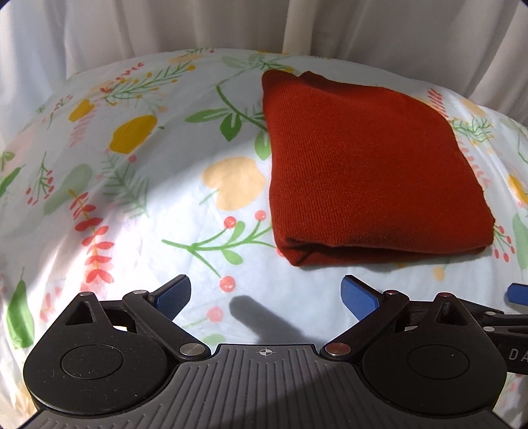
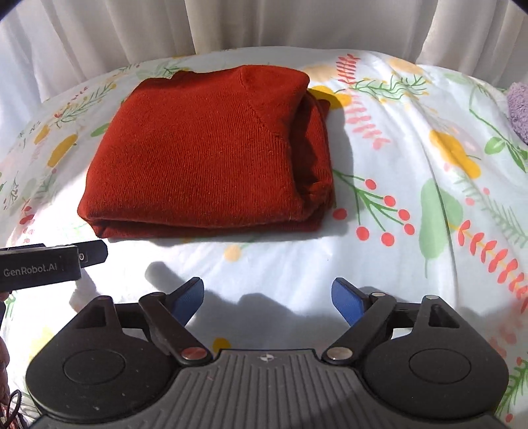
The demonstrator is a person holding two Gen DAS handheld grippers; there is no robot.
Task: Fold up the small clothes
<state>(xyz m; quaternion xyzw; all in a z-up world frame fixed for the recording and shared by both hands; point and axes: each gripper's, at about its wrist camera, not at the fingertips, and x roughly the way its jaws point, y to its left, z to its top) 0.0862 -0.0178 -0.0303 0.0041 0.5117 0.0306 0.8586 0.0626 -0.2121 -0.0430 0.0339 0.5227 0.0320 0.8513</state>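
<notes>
My left gripper (image 1: 265, 295) hangs over the floral sheet (image 1: 138, 211) with its blue pads (image 1: 173, 295) spread wide apart and nothing between them. My right gripper (image 2: 267, 297) is the same: jaws wide apart, blue pads (image 2: 188, 297) empty, a patch of sunlit sheet (image 2: 412, 138) showing in the gap.

The rust-red knitted garment (image 1: 366, 171) lies folded into a thick, roughly square bundle on the bed, just beyond both grippers and touching neither. In the left wrist view it sits to the right of centre, its near folded edge showing stacked layers a little way past my right-hand pad. In the right wrist view the same garment (image 2: 204, 158) sits left of centre, with a diagonal seam running across its top face and the looser folded layers bunched along its right side. Its near edge is a rounded fold.

The two grippers are side by side at the near edge of the bed. The body of my left one (image 2: 43, 267), lettered "GenRobot.AI", juts in from the left in the right wrist view, and a blue tip of my right one (image 1: 518, 293) shows at the right edge of the left wrist view.

White curtains (image 2: 297, 23) hang along the far side. A purple fuzzy item (image 2: 518, 105) lies at the far right of the sheet, well apart from the garment.
</notes>
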